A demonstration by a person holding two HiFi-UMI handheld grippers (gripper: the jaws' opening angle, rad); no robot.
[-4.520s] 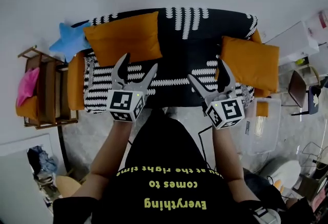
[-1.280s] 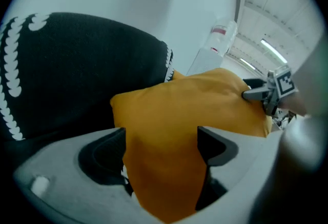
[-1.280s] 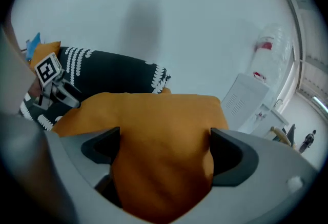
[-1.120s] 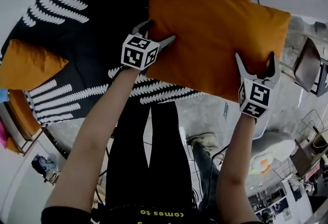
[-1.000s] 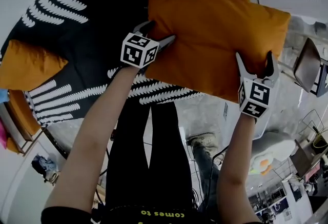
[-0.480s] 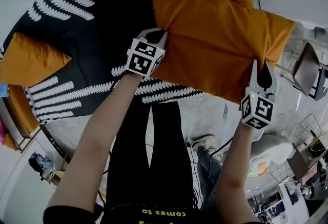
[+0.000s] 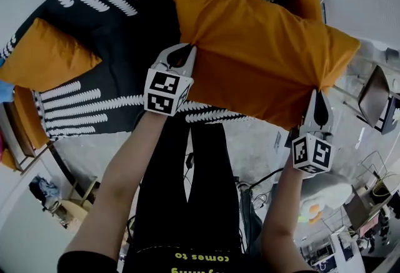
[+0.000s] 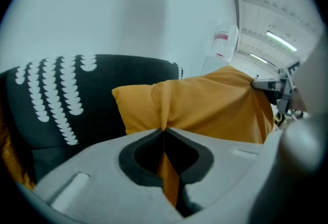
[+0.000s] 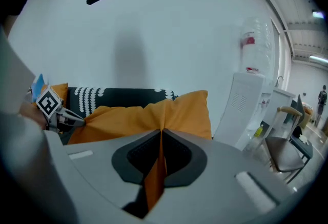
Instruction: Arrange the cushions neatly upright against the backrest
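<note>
Over the right end of the sofa [image 7: 112,22], the orange cushion [image 7: 262,59] is hanging between both grippers. The left gripper [image 7: 181,50] is clamping fabric at its near-left corner. The right gripper [image 7: 319,102], whose jaws have just been closing, is pinching fabric at its near-right corner. The step in hand appears to be carrying. The next move is calling for standing the cushion upright against the backrest [image 8: 51,100]. A second cushion [image 7: 50,56] is lying at the left end. The cushion is hiding the seat beneath.
</note>
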